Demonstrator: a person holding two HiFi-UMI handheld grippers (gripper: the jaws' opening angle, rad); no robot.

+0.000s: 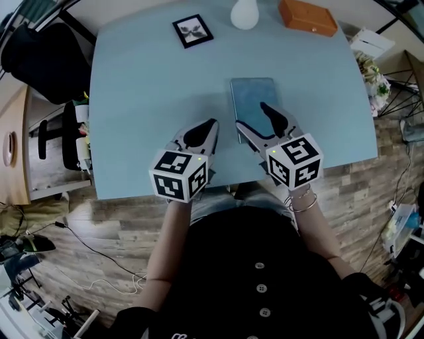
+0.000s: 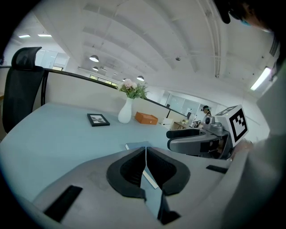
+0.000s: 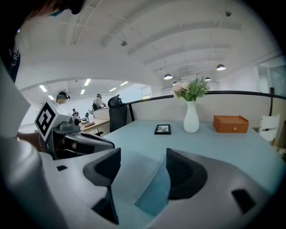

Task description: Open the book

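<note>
Blue-grey book [image 1: 253, 99], closed, flat on pale blue table [image 1: 146, 93], a little right of centre and near the front edge, long side running away from the person. Easy reach for both tools, probably laid there for that reason.

Right gripper [image 1: 253, 118] over the book's near left corner, jaws wide apart, nothing held. One jaw above the cover, the other just off the left long edge. Likely lined up to catch the cover's edge and lift it. Same reading from right gripper view [image 3: 143, 165]: cover [image 3: 154, 194] showing in the gap, close against the right-hand jaw.

Left gripper [image 1: 211, 126] just beside the book's left edge, low over bare table, jaws pressed together and empty. Confirmed in left gripper view [image 2: 145, 154]: pads meeting, only the book's edge [image 2: 138, 146] beyond them. Probably waiting in reserve, perhaps to steady the book or press pages flat. Opening not yet begun.

Back edge of table: picture frame [image 1: 193, 30], white vase [image 1: 244, 13], orange box [image 1: 308, 17], all well apart from the book and out of the way.

Hard to make out:
- book's near left corner, covered by the right gripper in head view
- whether either right jaw touches the cover, or only hovers
- which long side carries the spine
- any title or print on the cover
- top of the vase, cut off in head view; flowers visible only in the gripper views
</note>
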